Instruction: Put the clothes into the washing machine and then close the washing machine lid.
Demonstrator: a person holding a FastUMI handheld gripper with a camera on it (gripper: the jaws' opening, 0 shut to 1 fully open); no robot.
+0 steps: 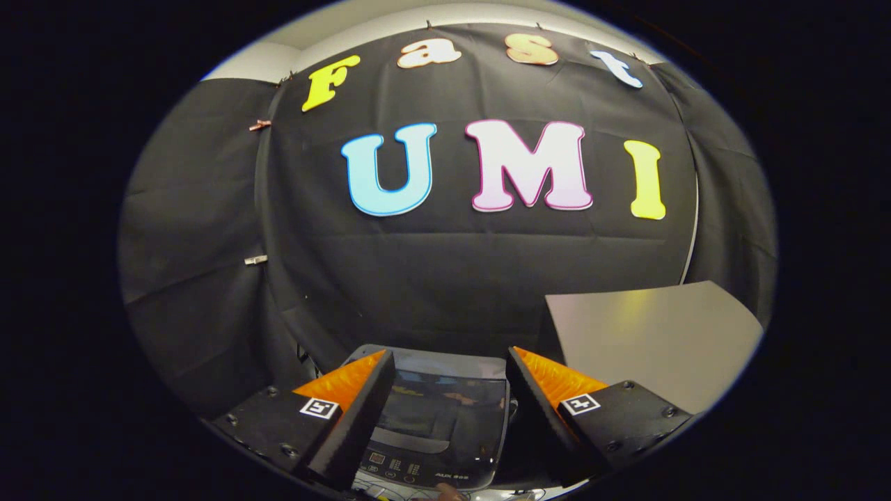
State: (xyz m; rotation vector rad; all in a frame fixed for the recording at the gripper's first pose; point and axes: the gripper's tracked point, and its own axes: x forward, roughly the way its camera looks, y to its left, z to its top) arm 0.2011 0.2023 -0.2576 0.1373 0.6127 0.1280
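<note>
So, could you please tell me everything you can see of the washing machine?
The washing machine is a small top-loader seen from above, between and just beyond the open tongs, which grip nothing. Its dark, glossy lid lies shut and reflects the booth. A control panel with small buttons runs along its near edge. A grey table stands beside it.

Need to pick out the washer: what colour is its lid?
Dark, glossy see-through lid on the washing machine, between the open gripper fingers; gripper view.
</note>
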